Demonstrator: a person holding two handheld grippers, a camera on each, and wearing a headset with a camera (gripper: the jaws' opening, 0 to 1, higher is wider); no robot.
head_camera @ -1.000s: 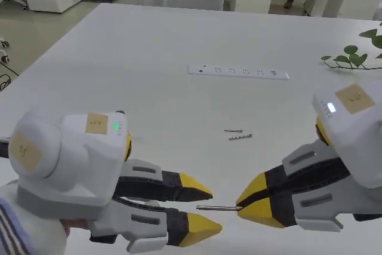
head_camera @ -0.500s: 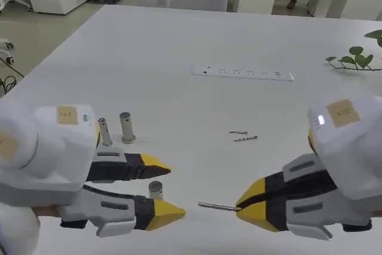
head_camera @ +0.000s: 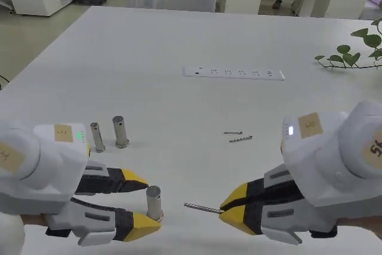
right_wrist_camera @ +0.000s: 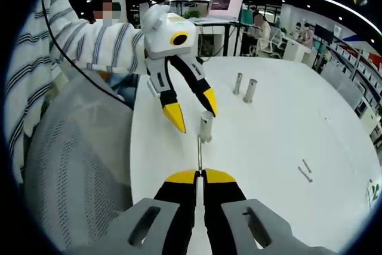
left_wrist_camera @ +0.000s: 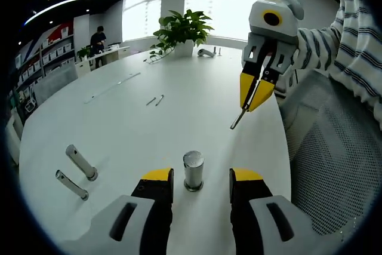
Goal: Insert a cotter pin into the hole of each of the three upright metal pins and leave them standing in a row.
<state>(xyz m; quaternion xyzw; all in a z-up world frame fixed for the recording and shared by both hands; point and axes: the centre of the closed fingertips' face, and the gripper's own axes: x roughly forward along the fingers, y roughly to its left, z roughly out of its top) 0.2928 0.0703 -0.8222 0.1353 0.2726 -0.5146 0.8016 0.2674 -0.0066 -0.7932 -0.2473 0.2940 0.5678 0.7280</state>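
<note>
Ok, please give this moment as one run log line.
left claw: open, either side of near pin | right claw: shut on cotter pin, tip short of near pin | back pins: upright

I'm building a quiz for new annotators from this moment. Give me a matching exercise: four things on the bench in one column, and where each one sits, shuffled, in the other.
Things
1. nearest metal pin
2. held cotter pin
3. spare cotter pins
4. power strip

Places
A. lying flat on the table, apart from both grippers
B. clamped in the shut jaws of the right gripper
C. farthest across, beyond the other three
D. upright between the open jaws of the left gripper

Pairs: 1-D, 2-B, 3-A, 4-C
</note>
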